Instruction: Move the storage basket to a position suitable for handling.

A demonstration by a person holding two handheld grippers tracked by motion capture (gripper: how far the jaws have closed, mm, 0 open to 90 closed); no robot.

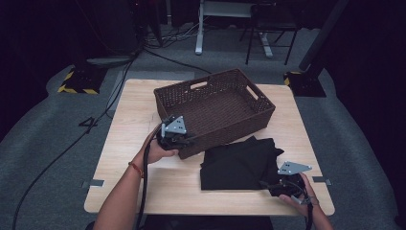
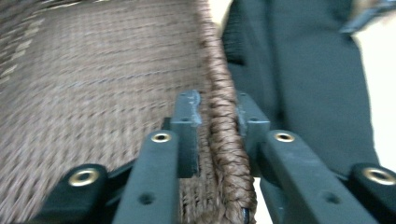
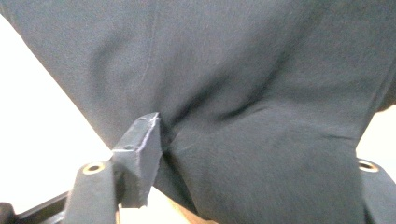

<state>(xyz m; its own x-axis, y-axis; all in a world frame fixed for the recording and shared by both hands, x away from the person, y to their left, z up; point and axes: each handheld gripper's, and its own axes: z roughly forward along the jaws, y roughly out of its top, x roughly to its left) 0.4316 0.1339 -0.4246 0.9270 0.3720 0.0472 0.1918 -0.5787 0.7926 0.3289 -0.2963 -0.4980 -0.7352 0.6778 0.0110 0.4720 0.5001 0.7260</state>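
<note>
A brown wicker basket (image 1: 225,130) stands empty on the far half of the wooden table. My left gripper (image 1: 187,142) is at its front left corner. In the left gripper view its jaws (image 2: 219,112) are closed on the braided rim (image 2: 226,140), one inside the basket and one outside. A folded black cloth (image 1: 237,164) lies flat in front of the basket, toward the right. My right gripper (image 1: 267,184) holds its front right corner. Seen from the right gripper (image 3: 252,144), the cloth (image 3: 243,70) bunches between the jaws and covers the right one.
Bare table top (image 1: 139,120) lies to the left of the basket, with a strip along the front edge. On the grey carpet beyond are cables (image 1: 95,120), two stand bases (image 1: 79,81) with yellow-black tape, a desk leg (image 1: 199,28) and a chair (image 1: 268,33).
</note>
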